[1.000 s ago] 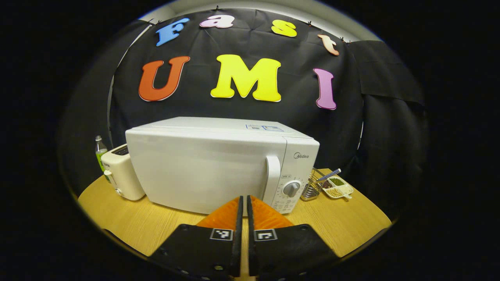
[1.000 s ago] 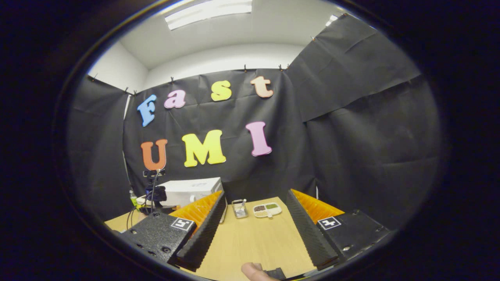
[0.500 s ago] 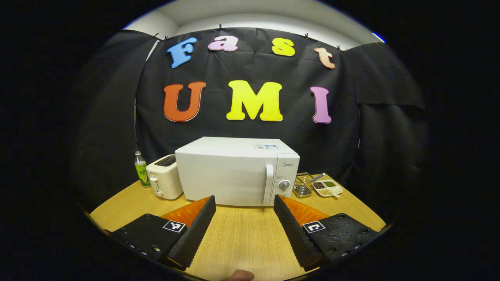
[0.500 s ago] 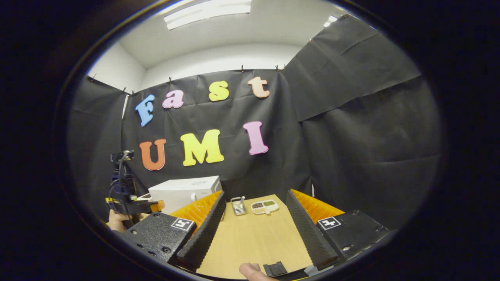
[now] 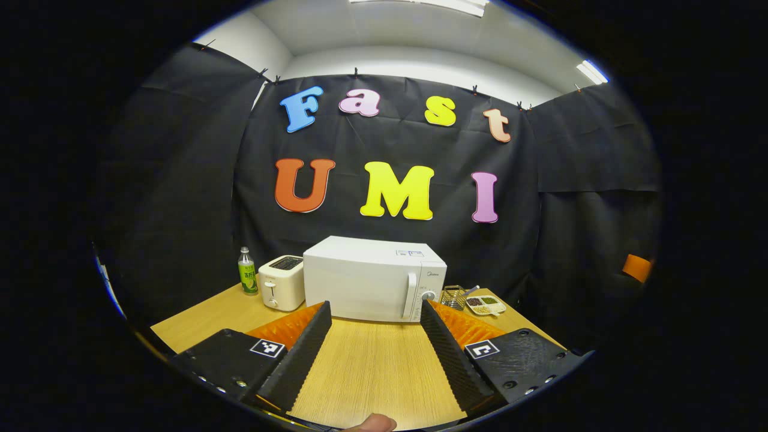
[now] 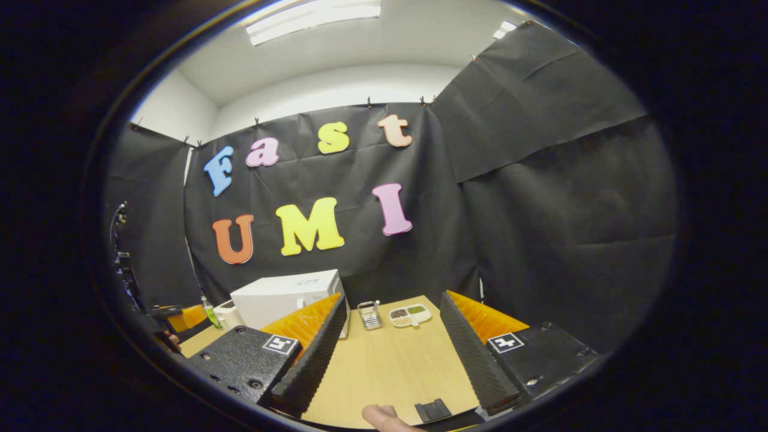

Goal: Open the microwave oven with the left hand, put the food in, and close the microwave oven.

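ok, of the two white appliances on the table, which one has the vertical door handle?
The microwave oven, the bigger box. Its handle runs vertically beside the dial. The toaster to its left has a top slot and a small side lever.

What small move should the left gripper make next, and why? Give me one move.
Probably ease the left gripper forward toward the handle of the microwave. Its door looks shut, the food tray sits on the table beside it, and the gripper is open, well short of the handle, so opening the door seems to come first.
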A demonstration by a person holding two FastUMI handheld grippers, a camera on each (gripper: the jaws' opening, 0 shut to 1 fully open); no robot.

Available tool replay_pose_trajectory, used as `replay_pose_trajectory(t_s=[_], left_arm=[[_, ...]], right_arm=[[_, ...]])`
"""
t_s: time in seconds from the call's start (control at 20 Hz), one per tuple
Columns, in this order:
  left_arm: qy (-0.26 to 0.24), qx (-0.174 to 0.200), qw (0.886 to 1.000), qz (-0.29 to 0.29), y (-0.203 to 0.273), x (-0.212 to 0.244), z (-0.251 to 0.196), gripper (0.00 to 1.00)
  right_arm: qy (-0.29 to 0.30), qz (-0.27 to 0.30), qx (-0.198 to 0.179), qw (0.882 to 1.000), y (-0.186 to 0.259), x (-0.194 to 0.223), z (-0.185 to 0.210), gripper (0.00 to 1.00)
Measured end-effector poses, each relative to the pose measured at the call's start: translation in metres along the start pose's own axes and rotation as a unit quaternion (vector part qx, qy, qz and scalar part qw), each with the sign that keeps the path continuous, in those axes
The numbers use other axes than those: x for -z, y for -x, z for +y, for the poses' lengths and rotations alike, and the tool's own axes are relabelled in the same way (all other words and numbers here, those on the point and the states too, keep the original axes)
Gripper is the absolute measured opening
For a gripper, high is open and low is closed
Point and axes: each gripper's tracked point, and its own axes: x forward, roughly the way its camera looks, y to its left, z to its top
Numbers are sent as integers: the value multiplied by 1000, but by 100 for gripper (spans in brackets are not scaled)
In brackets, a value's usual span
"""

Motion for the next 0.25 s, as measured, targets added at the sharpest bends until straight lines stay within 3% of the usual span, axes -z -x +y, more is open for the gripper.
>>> replay_pose_trajectory(t_s=[0.25], left_arm=[[-27,-25,999,-37,38,-14,19,93]], right_arm=[[13,-17,-20,1000,-3,0,15,100]])
